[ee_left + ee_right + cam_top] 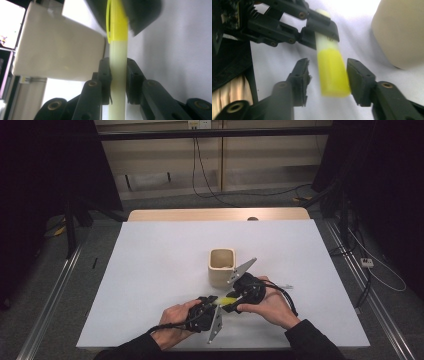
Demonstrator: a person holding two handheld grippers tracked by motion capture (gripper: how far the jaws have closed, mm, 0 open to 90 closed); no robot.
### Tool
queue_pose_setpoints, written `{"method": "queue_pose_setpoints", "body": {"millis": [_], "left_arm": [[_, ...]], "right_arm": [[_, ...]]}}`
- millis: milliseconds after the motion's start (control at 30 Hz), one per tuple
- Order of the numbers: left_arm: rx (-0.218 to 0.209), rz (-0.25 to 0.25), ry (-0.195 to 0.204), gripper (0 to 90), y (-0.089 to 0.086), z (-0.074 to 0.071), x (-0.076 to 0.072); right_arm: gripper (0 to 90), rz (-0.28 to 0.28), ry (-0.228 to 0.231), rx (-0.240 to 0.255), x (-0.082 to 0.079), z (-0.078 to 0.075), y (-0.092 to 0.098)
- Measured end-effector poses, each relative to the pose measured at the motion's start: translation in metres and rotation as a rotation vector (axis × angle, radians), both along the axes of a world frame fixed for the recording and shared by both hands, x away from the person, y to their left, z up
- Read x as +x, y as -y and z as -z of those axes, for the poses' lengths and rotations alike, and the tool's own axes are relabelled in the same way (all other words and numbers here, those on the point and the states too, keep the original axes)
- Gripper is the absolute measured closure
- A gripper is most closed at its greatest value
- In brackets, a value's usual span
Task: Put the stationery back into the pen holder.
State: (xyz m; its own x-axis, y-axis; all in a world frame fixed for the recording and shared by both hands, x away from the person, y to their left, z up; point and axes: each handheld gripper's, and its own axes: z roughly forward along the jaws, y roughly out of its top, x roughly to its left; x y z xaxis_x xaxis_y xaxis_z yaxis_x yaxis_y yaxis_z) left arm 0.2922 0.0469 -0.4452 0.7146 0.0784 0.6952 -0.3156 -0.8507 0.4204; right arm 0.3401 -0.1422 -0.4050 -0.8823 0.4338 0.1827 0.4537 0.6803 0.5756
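From the high view we see the highlighter near the desk's front edge, before the cup. Our left gripper clamps its pale barrel. Our right gripper stands parted around the yellow cap, one pad touching.

This looks like a lab or recording studio set up for handling trials, not a home or shop. A white table top stands on a wooden bench in the middle of a bare grey floor. Metal floor rails run along it at 9 o'clock and 3 o'clock. Black curtains or screens close off both sides, at 10 and 2 o'clock. At 12 o'clock, pale wall panels carry a power socket, with black cables hanging down and trailing over the floor. More loose wiring and a white plug block lie at 3 o'clock.
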Motion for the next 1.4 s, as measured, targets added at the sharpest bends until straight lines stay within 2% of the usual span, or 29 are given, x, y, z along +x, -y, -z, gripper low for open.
{"method": "queue_pose_setpoints", "body": {"millis": [33,67,100,133,167,200,233,267,300,333,367,400,467,567,633,800,933,1000,1133,1267,1400], "left_arm": [[-0.002,0.000,-0.013,77.6,-0.001,-0.002,0.002],[-0.027,-0.002,-0.031,77.6,-0.001,-0.002,0.002],[-0.013,-0.014,-0.039,77.6,-0.002,-0.004,0.003],[-0.079,-0.020,-0.068,77.6,-0.001,-0.001,0.003],[-0.039,-0.014,-0.059,77.6,-0.003,-0.005,0.004],[-0.066,-0.013,-0.074,77.6,-0.002,-0.004,0.005],[-0.054,-0.021,-0.091,77.6,-0.004,-0.006,0.005],[-0.094,-0.024,-0.109,77.6,-0.003,-0.004,0.006],[-0.117,-0.030,-0.124,77.6,-0.004,-0.004,0.007],[-0.047,-0.025,-0.116,77.6,-0.007,-0.009,0.009],[-0.132,-0.040,-0.153,77.6,-0.007,-0.005,0.009],[-0.159,-0.047,-0.169,77.5,-0.007,-0.003,0.010],[-0.168,-0.057,-0.183,77.6,-0.010,-0.004,0.012],[-0.196,-0.078,-0.226,77.6,-0.014,-0.004,0.014],[-0.214,-0.084,-0.247,77.5,-0.017,-0.006,0.015],[-0.276,-0.106,-0.309,77.5,-0.026,-0.009,0.020],[-0.339,-0.129,-0.377,77.5,-0.034,-0.011,0.023],[-0.358,-0.139,-0.395,77.5,-0.038,-0.012,0.024],[-0.387,-0.150,-0.425,77.5,-0.041,-0.014,0.026],[-0.432,-0.153,-0.465,77.5,-0.044,-0.017,0.026],[-0.476,-0.158,-0.509,77.5,-0.048,-0.021,0.027]], "right_arm": [[46.4,0.010,0.008,0.007,-0.001,0.001,0.001],[43.2,0.024,0.020,0.006,-0.001,0.002,0.003],[41.7,0.031,0.024,0.006,-0.002,0.003,0.005],[41.0,0.040,0.026,0.006,-0.002,0.004,0.007],[40.1,0.052,0.023,0.010,-0.003,0.004,0.008],[38.2,0.059,0.024,0.014,-0.004,0.005,0.010],[35.6,0.061,0.028,0.011,-0.004,0.006,0.012],[35.0,0.068,0.032,0.011,-0.005,0.006,0.013],[34.5,0.071,0.038,0.012,-0.006,0.007,0.015],[32.5,0.076,0.039,0.016,-0.007,0.007,0.017],[29.8,0.080,0.046,0.021,-0.008,0.008,0.020],[26.4,0.093,0.049,0.028,-0.009,0.008,0.022],[23.0,0.123,0.064,0.047,-0.010,0.009,0.027],[15.9,0.189,0.084,0.084,-0.010,0.011,0.034],[15.5,0.215,0.106,0.080,-0.011,0.013,0.037],[10.0,0.282,0.146,0.122,-0.014,0.016,0.049],[7.5,0.336,0.167,0.177,-0.018,0.017,0.062],[7.1,0.361,0.162,0.201,-0.019,0.019,0.070],[7.5,0.402,0.176,0.199,-0.023,0.023,0.081],[7.9,0.442,0.233,0.183,-0.030,0.025,0.089],[7.6,0.475,0.268,0.192,-0.036,0.025,0.097]]}}
